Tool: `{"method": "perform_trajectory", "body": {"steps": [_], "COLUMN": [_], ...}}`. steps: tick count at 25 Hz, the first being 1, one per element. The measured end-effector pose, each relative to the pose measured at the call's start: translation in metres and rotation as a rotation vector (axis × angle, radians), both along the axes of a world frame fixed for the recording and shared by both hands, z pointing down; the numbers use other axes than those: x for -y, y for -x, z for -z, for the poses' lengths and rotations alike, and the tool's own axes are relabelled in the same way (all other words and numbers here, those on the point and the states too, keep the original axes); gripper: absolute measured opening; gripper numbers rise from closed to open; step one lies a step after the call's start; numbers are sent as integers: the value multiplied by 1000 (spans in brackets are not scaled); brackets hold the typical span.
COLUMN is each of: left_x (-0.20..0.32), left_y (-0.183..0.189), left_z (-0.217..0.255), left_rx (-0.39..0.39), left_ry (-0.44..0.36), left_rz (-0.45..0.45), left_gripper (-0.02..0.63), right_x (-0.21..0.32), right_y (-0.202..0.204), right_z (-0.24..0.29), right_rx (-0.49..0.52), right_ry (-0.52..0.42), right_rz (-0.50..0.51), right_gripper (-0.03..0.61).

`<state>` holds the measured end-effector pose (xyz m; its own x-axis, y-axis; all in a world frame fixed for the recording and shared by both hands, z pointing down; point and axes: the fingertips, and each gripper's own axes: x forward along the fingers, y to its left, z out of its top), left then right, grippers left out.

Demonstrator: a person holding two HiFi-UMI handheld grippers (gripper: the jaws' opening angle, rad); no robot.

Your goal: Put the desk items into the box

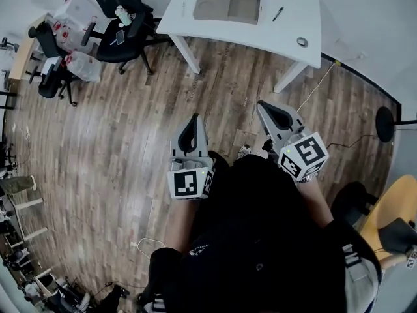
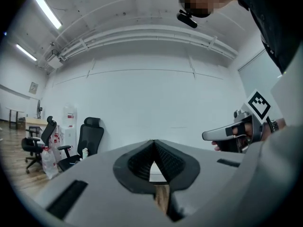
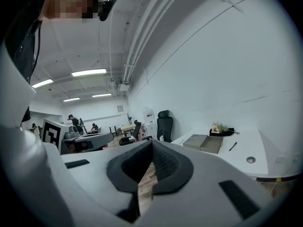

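Over the wooden floor (image 1: pixel 117 142), well short of the white worktop (image 1: pixel 260 34): left hand-held gripper (image 1: pixel 193 117), jaws together, empty; right hand-held gripper (image 1: pixel 261 103) likewise (tips touching). On the worktop: cardboard box (image 1: pixel 229 6) centrally, pen (image 1: pixel 278 14) beside, tape roll (image 1: pixel 302 42) near the right edge.

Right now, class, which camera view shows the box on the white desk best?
The head view: it looks down on the box, both halves plain on the white desk. The right gripper view shows it small, from the side. The left gripper view does not show it.
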<state>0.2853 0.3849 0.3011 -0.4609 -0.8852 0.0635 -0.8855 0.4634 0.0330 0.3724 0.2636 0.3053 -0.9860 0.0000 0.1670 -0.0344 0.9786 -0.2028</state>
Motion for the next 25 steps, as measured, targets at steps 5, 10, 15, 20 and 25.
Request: {"method": "perform_trajectory", "body": {"steps": [5, 10, 15, 20, 25], "left_x": [17, 38, 66, 91, 115], "left_y": [19, 34, 67, 113, 171], "left_z": [7, -5, -7, -7, -4], "left_rx": [1, 30, 19, 14, 6], "left_ry": [-38, -13, -27, -44, -52], "left_rz": [53, 14, -28, -53, -76], "left_gripper": [8, 8, 8, 8, 8], "right_x": [20, 36, 62, 78, 97], "right_y": [9, 23, 48, 88, 141], "right_z": [-1, -7, -10, -10, -7], "right_rx": [-21, -27, -41, -50, -57], "right_ry": [7, 8, 8, -2, 0], "right_rz": [-7, -39, -100, -120, -149], "right_gripper": [-2, -2, -2, -2, -2]}}
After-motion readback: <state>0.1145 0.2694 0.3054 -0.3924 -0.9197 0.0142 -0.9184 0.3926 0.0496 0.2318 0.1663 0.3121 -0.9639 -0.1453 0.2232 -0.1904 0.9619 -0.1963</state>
